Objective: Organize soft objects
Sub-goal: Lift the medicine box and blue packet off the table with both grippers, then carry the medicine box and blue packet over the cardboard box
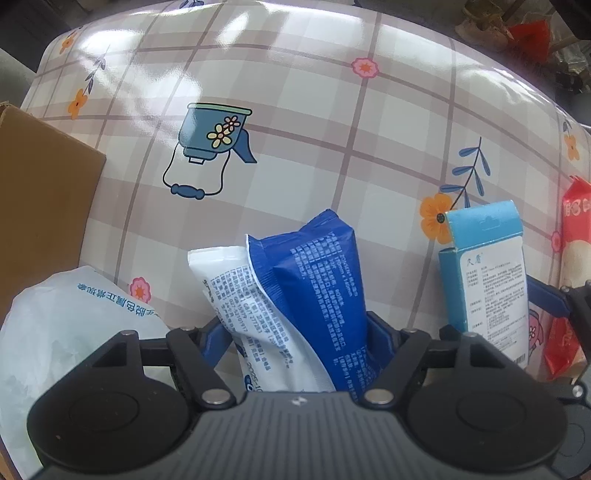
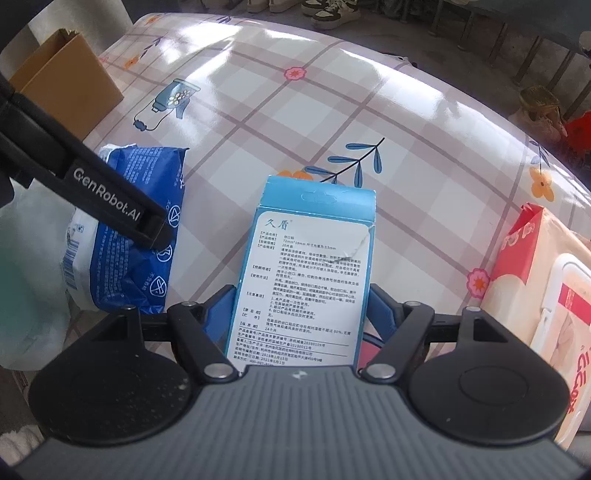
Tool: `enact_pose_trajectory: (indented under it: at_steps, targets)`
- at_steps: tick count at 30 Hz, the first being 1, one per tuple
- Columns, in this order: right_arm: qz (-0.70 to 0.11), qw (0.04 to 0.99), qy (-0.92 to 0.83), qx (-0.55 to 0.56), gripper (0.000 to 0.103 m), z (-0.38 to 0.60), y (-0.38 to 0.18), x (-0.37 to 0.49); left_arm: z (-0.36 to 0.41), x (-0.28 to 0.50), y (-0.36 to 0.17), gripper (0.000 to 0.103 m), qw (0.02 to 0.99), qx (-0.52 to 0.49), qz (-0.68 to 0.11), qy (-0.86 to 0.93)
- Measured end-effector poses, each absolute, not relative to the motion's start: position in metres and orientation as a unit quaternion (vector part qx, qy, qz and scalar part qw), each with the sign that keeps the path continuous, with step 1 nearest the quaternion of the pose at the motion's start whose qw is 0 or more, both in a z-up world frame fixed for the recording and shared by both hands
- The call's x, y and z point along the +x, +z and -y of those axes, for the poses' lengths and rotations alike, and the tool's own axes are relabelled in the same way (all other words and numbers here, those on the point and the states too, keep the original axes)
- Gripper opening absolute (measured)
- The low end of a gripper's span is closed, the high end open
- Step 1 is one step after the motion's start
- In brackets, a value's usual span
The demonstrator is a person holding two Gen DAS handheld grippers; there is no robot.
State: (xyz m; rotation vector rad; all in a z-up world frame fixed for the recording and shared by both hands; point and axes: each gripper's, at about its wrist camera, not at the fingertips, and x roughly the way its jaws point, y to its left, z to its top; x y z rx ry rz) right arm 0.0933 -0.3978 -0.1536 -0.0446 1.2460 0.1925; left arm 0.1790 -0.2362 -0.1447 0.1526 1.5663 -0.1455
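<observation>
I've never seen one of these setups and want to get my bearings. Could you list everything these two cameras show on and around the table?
Blue and white soft pack: one, between the left gripper's fingers.
Light blue carton: one, white printed label, between the right gripper's fingers.
White plastic bag: one, blue print, at the table's left, beside the soft pack.
Red and cream wipes pack: one, at the table's right.
Cardboard box: one, brown, far left of the table.
Tablecloth: one, pale plaid with flowers and a blue watering can print.
Shoes: several, on the floor beyond the table.
Left gripper: one, black with blue fingers, around the soft pack.
Right gripper: one, same build, around the carton.
</observation>
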Motion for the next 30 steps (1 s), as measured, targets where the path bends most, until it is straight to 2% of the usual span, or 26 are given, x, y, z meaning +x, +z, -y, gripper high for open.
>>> enact_pose_trajectory:
  at_steps: [17, 30]
  targets:
    - [-0.538, 0.839, 0.083, 0.018, 0.074, 0.404, -0.113, 0.113, 0.217, 0.184, -0.093, 0.075, 0.745, 0.026, -0.663, -0.061]
    - [-0.470, 0.874, 0.115, 0.038, 0.074, 0.384, -0.031, 0.146, 0.146, 0.192, -0.010, 0.075, 0.799, -0.057, -0.598, -0.014]
